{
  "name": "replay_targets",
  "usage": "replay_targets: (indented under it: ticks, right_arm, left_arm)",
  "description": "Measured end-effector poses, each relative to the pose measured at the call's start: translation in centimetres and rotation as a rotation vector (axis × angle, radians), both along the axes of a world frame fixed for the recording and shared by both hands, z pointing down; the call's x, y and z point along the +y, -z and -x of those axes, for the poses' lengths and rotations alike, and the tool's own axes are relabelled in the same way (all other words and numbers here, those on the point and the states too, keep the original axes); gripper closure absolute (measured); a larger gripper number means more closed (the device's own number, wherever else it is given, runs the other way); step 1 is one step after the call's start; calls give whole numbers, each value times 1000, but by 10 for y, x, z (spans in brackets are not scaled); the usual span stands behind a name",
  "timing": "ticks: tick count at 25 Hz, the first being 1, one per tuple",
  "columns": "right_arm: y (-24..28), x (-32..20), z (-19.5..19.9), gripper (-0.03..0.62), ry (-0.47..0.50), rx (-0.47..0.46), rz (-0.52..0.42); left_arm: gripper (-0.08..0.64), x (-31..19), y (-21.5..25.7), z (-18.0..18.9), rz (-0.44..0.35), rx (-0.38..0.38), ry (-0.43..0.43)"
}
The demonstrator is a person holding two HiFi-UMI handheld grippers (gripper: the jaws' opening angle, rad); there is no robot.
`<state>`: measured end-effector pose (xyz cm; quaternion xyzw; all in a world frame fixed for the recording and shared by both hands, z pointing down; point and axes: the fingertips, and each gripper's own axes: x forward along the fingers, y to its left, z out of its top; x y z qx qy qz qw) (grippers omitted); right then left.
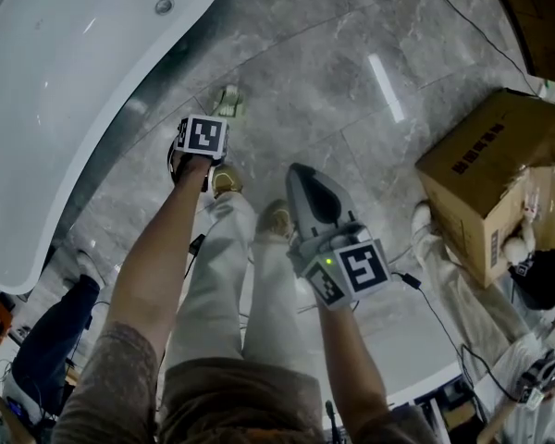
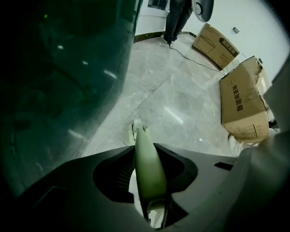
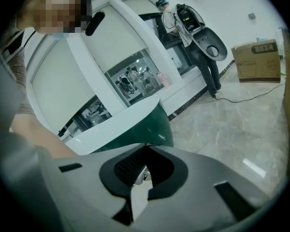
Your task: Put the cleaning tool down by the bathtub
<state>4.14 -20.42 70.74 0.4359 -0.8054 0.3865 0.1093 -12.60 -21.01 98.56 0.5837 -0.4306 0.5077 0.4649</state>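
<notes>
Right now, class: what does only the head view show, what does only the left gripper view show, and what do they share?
Only the head view: the right gripper, the person's legs, and the bathtub's white inside with its drain.
Only the left gripper view: the left gripper with its jaws closed on the cleaning tool's pale green handle, a standing person, and a flat box by the wall.
Both: the marble floor, the open cardboard box, and the tool's head on the floor.
</notes>
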Motion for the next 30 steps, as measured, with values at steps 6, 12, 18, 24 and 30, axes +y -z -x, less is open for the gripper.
replay_targets:
  ticks: [6,12,18,24,30]
  right_arm:
    - [4,3,-2,589,5,-7,-4]
    - [14,1,-5,589,14,-10,-24]
    - [38,2,-11,589,17,-13,-32]
    - [91,15,-11,589,22,-23,-40]
    - [152,29,-8,589,40,-48,-81]
  left_arm:
    - [360,0,9,-11,-83,26,-10]
    - [356,2,22,-12,-122,25,10]
    - [357,-2,66,-6,-229,-34,41]
    - [551,11,141,-6,-283,-38,129]
    - [551,21,227,-17,-294,10,203]
